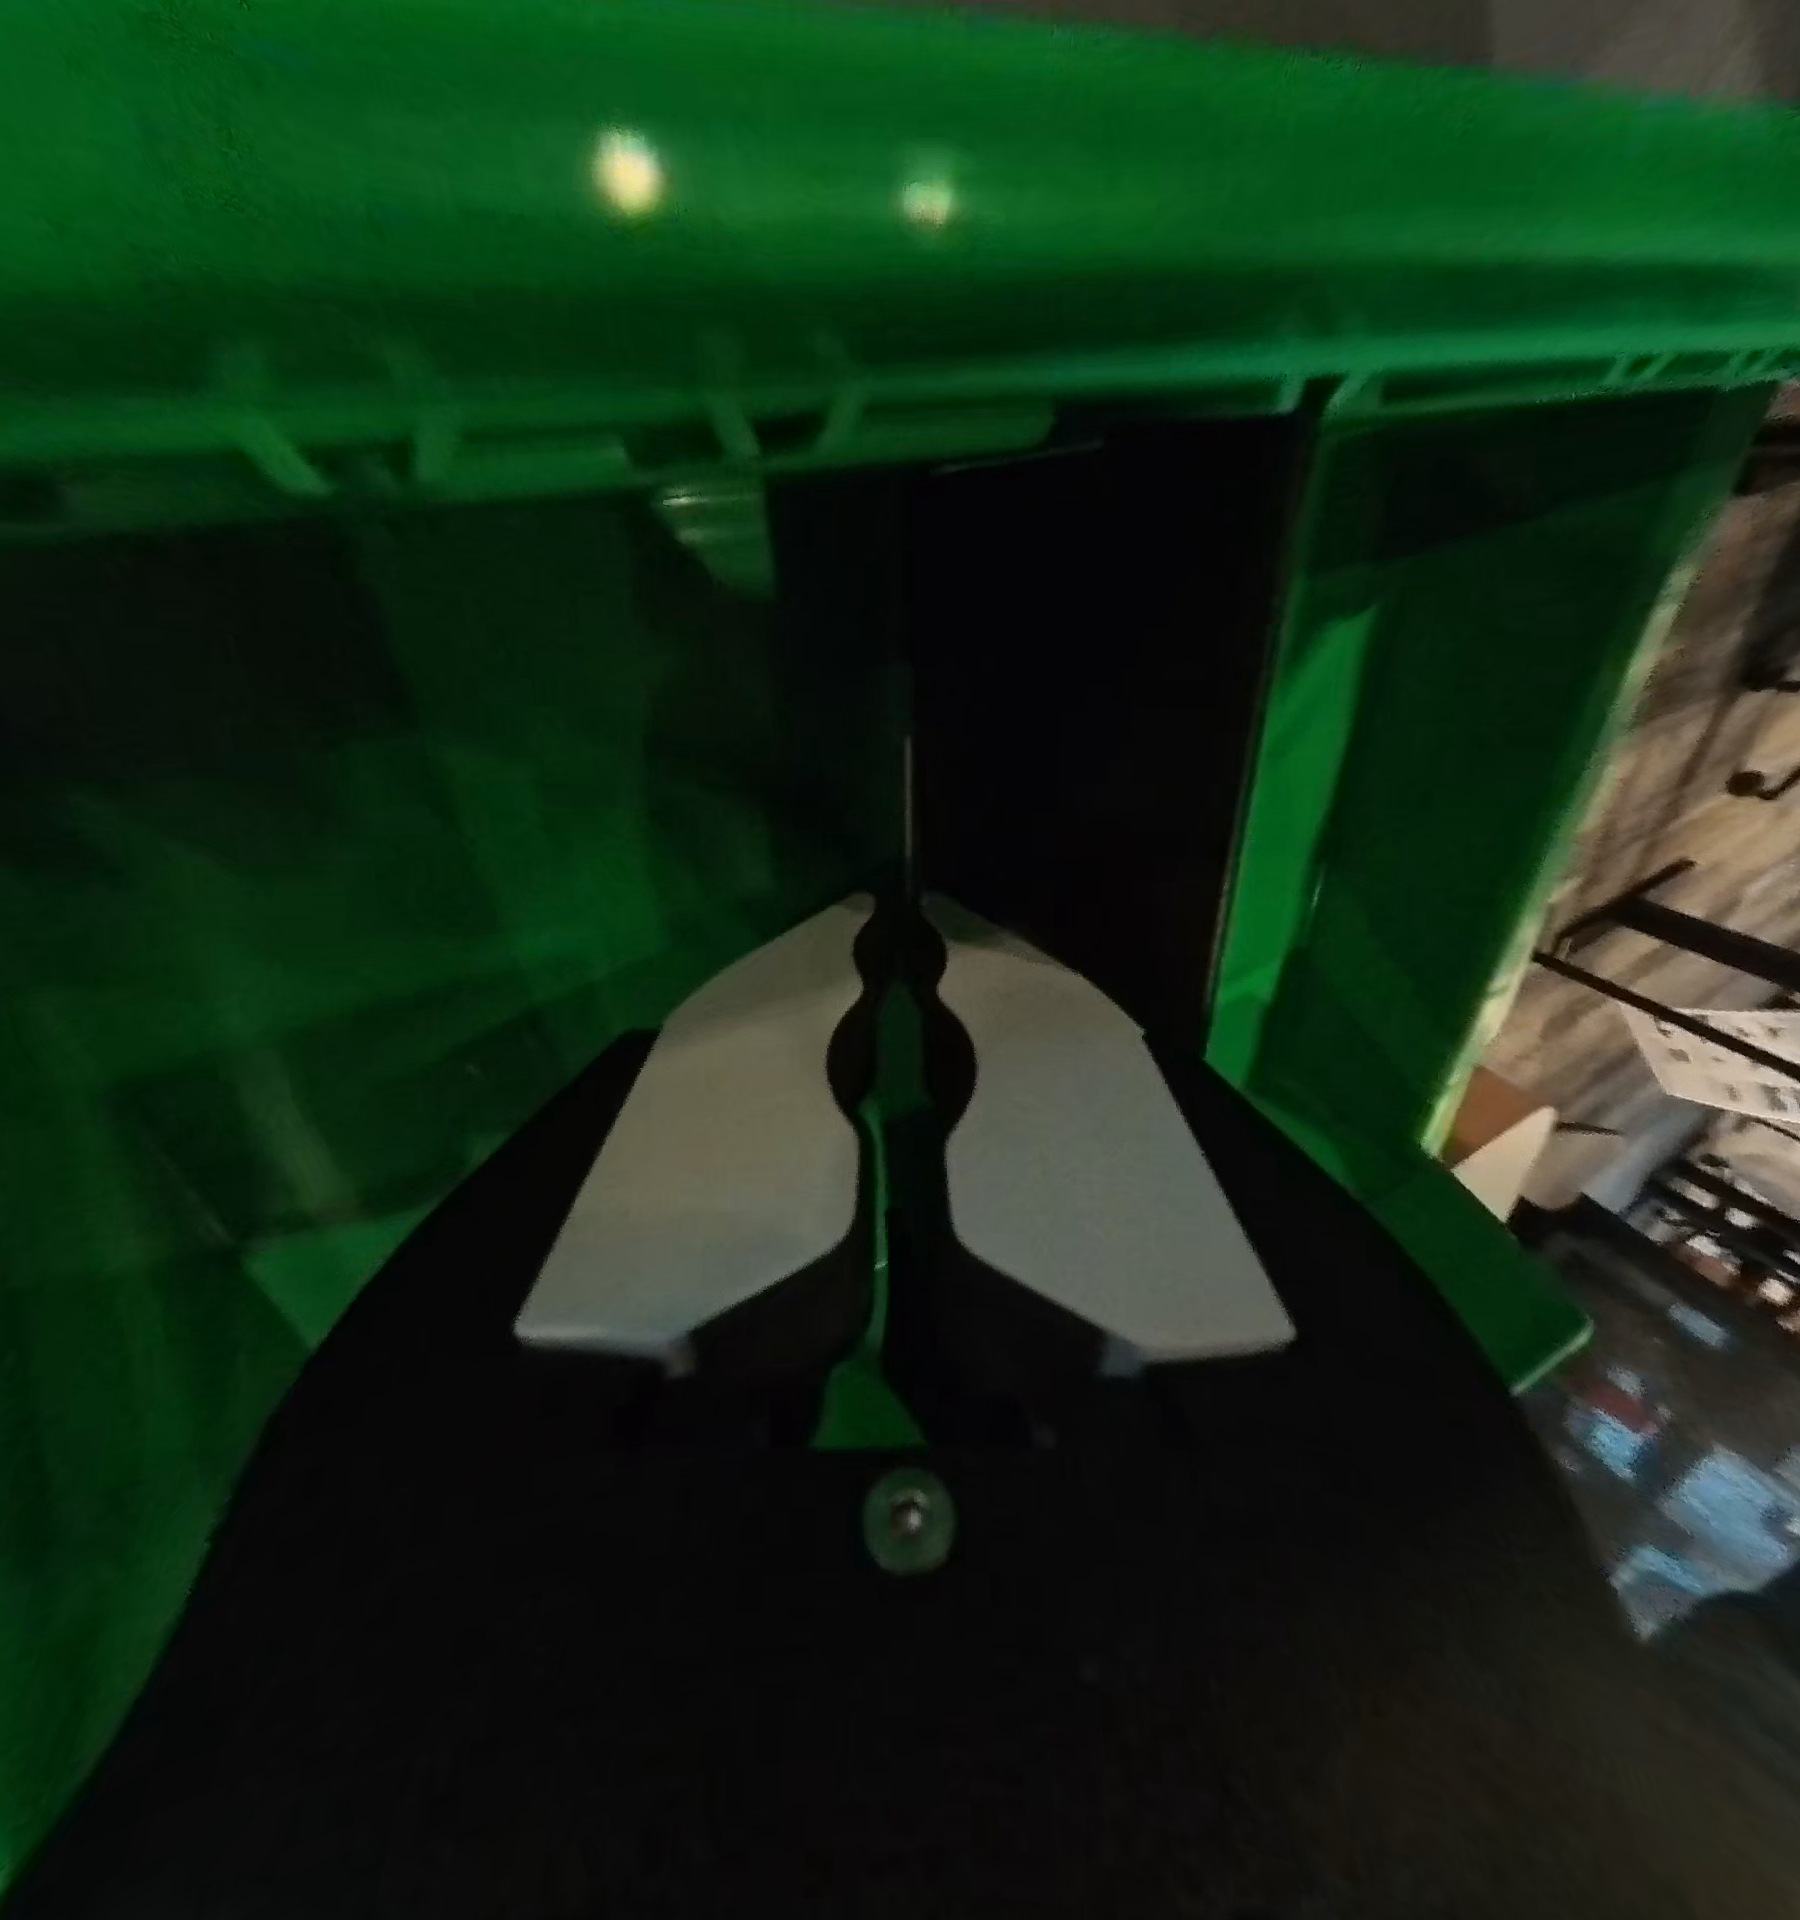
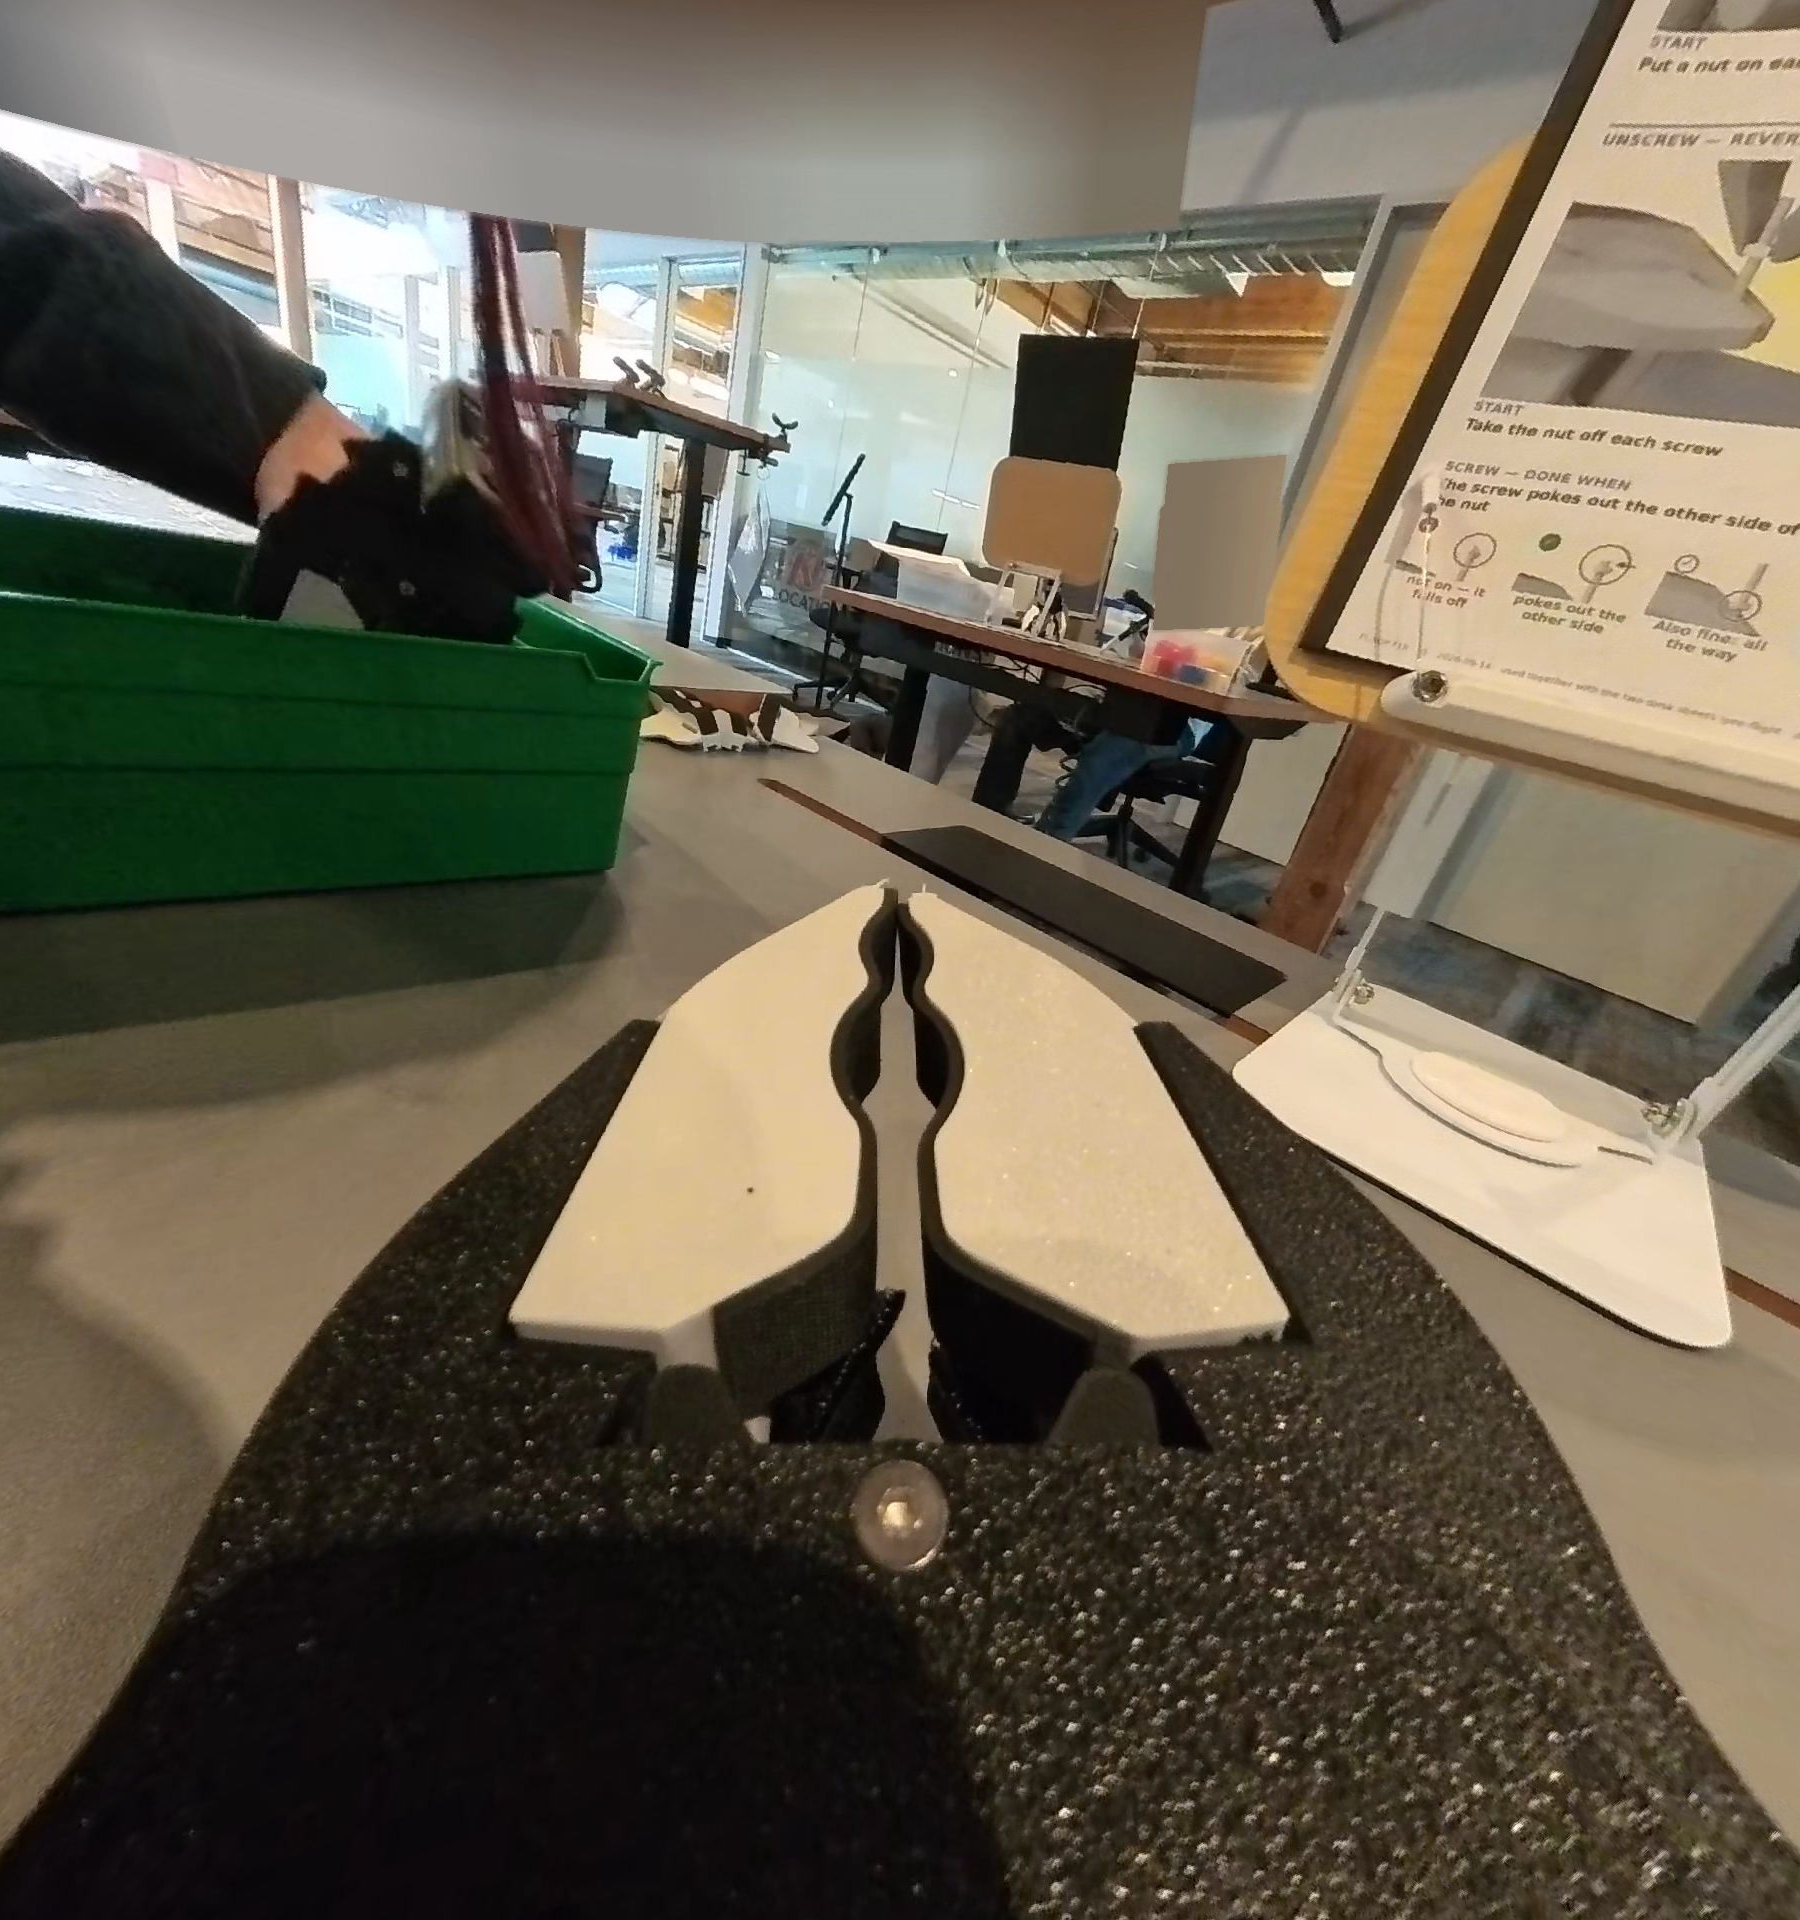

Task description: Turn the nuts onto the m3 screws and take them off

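Green plastic fills the scene as the left gripper [image 1: 901, 914] reaches down inside a stack of green bins [image 2: 283, 748] at the far left of the grey worktop [image 2: 252, 1091], a person's dark sleeve [image 2: 96, 343] angled above it. Its white fingers [image 1: 750, 1101] are drawn nearly together, and a thin dark sliver stands up from between the tips; the view is too dim and blurred to tell whether that is a screw, or whether the pads press on it at all. The right gripper [image 2: 901, 920] waits low over the worktop, well apart from the bins, fingers [image 2: 1072, 1132] pressed together on nothing. To its right stands a white stand [image 2: 1561, 1226] carrying an instruction sheet [image 2: 1644, 436], with a flat black plate [image 2: 1083, 925] lying beyond the fingertips.

No nut or m3 screw can be made out with certainty anywhere; judging by where the left gripper works, the parts most likely lie in the bin. This looks like the fetching step, ahead of any threading. The next move would call for lifting the left gripper clear of the bin wall without dropping whatever it has, then bringing it toward the idle right gripper, which must open to take its own part.
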`<state>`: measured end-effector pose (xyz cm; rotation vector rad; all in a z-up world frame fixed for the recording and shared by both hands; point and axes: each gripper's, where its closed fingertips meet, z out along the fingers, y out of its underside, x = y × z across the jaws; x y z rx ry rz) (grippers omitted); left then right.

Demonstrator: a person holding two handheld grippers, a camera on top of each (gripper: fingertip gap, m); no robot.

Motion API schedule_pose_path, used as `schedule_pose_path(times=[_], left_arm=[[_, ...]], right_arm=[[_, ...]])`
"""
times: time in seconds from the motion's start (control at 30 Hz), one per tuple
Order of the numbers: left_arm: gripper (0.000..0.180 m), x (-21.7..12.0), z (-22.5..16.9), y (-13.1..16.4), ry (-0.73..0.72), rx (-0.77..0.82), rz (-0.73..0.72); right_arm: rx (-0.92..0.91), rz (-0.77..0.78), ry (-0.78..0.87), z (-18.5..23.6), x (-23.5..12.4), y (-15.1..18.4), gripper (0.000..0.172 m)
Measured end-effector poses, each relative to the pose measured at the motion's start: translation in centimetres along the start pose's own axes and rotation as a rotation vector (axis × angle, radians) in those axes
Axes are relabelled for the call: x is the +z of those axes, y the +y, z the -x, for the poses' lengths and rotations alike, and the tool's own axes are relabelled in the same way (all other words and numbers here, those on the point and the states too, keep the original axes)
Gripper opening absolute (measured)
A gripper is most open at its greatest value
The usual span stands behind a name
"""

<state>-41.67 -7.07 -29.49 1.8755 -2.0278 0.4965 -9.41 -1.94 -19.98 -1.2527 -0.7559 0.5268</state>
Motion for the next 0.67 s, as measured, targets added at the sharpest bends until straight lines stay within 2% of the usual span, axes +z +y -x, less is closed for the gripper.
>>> schedule_pose_path(times=[0.33, 0.53, 0.67], left_arm=[[0.000, -0.1, 1.7, 0.9, -0.078, -0.050, -0.003], [0.000, -2.3, 2.1, 1.7, -0.145, -0.123, -0.065], [0.016, -3.3, 0.6, 2.1, -0.219, -0.176, -0.129]], right_arm=[[-0.001, 0.002, -0.004, 0.1, 0.0, 0.0, 0.000], [0.001, 0.000, -0.005, 0.1, 0.0, 0.0, 0.000], [0.007, -0.002, -0.006, 0.0, 0.0, 0.0, 0.000]])
